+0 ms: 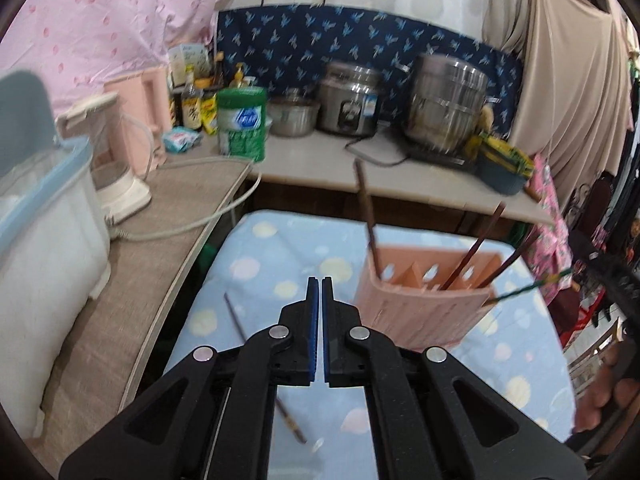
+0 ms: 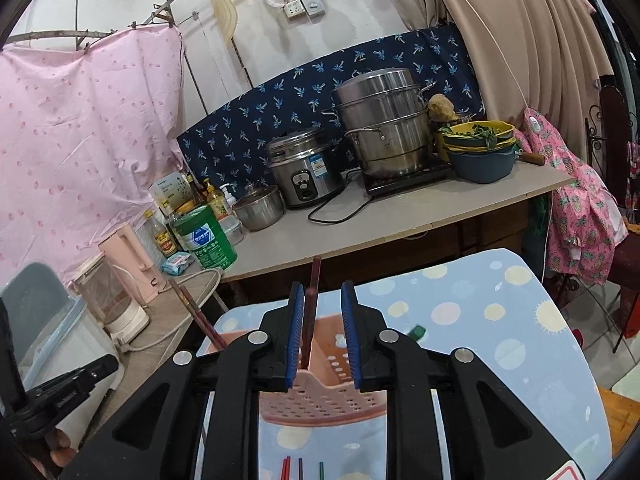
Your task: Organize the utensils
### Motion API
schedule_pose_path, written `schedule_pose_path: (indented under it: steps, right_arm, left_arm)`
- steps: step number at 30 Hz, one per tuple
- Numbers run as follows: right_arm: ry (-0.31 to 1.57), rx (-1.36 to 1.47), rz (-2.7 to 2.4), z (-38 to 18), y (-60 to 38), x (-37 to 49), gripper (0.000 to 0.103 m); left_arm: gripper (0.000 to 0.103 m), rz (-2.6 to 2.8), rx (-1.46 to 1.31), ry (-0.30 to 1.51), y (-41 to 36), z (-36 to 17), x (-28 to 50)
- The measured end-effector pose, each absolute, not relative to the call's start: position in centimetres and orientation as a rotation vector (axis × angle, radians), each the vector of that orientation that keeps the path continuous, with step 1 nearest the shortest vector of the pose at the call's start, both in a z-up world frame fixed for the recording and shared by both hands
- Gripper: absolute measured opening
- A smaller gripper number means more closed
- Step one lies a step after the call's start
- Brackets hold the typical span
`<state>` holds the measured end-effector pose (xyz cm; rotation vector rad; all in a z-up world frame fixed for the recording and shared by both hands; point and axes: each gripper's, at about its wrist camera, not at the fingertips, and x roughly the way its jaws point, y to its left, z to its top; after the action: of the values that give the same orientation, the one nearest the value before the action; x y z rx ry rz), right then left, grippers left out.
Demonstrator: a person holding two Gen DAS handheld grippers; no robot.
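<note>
Utensil sorting partway done.
Several chopsticks stand in the pink holder (image 1: pixel 424 300) near the table's (image 1: pixel 256 264) far edge; one chopstick (image 1: pixel 236 320) lies loose near its left edge. Left gripper (image 1: pixel 320 284) pressed together, empty; right gripper (image 2: pixel 322 292) spread around an upright chopstick (image 2: pixel 310 312).

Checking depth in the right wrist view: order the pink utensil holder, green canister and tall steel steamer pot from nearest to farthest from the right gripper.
1. Pink utensil holder, right under the right gripper.
2. Green canister, on the counter, left.
3. Steel steamer pot, back of the counter, right.
</note>
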<state>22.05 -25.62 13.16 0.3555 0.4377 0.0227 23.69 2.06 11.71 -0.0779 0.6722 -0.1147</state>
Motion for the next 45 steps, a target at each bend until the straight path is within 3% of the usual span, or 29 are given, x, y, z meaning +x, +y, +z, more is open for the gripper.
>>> schedule_pose_path:
  steps: [6,20,27,32,45]
  right_arm:
    - [0.525,0.319,0.09,10.1,-23.0,19.3,0.02]
    - [0.804,0.245,0.265,-0.3,-12.9,16.2,0.02]
    - [0.887,0.18,0.33,-3.6,-7.8,17.2,0.02]
    - [0.925,0.15,0.349,-5.1,-5.5,18.8,0.02]
    - [0.957,0.068,0.349,-6.4,-2.3,21.9,0.016]
  left_arm:
    - [0.011,-0.057,-0.066,0.774,3.9,6.9,22.1]
    - [0.012,0.079,-0.06,0.97,9.6,-1.7,17.3]
    - [0.013,0.106,-0.067,1.016,11.4,-3.7,16.2]
    - [0.023,0.105,-0.074,1.024,12.0,-4.1,16.0]
    - [0.029,0.117,-0.096,1.039,13.1,-5.0,16.8]
